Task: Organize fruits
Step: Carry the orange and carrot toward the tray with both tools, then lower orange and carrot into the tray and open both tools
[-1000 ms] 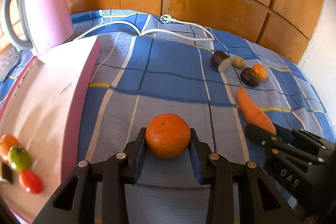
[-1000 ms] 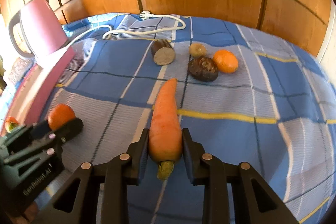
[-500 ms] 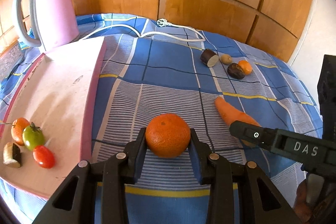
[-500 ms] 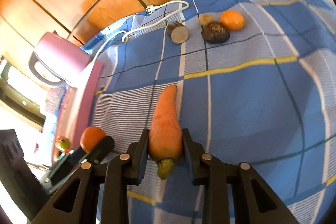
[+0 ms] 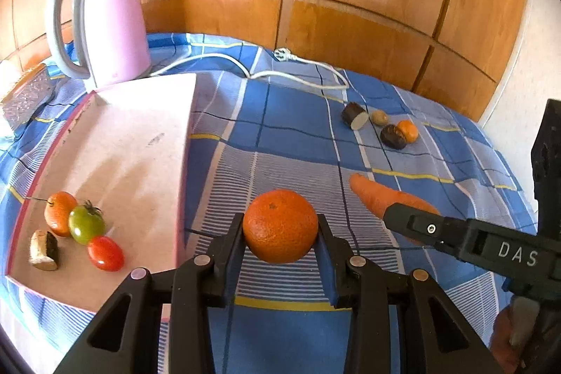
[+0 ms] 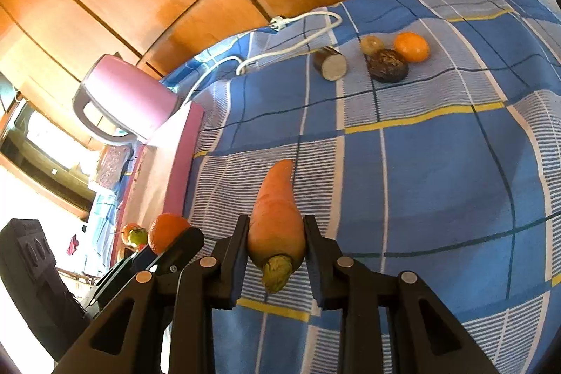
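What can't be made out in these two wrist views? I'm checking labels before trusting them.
- Carrot: left wrist view, its thick end is hidden behind the right gripper.
- Orange: right wrist view, partly covered by the left gripper.
- Fruit on the pink board: right wrist view, too small and mostly hidden to count.
- Dark round item: its kind is unclear in either view.

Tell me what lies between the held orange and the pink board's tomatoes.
In the left wrist view, only striped cloth and bare board separate the orange in the left gripper from the tomatoes.
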Available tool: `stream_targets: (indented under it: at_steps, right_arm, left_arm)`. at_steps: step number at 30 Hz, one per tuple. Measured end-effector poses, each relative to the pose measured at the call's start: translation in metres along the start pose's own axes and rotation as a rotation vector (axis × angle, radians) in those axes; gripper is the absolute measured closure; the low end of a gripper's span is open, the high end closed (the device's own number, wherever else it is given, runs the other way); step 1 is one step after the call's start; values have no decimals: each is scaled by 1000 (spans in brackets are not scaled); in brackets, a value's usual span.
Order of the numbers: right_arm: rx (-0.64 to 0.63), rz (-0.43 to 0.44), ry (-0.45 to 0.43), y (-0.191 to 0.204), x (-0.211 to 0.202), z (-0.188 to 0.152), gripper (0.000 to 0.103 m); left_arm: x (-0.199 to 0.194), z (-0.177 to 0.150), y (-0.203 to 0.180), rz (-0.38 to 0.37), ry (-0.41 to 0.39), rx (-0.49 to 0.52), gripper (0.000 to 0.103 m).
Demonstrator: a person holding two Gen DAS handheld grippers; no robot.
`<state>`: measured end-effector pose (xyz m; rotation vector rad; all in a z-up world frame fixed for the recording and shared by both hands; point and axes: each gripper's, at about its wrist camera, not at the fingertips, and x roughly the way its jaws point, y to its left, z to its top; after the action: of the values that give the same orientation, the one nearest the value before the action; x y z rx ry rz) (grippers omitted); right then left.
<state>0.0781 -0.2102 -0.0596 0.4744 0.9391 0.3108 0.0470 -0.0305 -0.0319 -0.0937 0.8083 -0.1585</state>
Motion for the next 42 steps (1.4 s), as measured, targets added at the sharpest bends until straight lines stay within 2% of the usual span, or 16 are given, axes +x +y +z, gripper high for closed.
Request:
stream_targets:
  at_steps: [10, 23, 29, 36, 42]
  right_arm:
    - [-65, 18, -19, 25, -6, 2, 73]
    - [-128, 34, 5, 47, 5, 4, 73]
    - [-209, 55, 23, 79, 16, 9, 73]
    - [-281, 79, 36, 118, 33, 14, 73]
    - [-306, 96, 38, 148, 52, 18, 73]
  left_arm:
    - [-14, 4, 16, 13, -20, -45, 65]
    - [-28, 8, 46, 46, -45, -108, 65]
    - [-35, 15, 78, 76, -70, -172, 65]
    - [-43, 21, 135, 127, -93, -294, 65]
    - [-46, 24, 174, 158, -103, -368, 65]
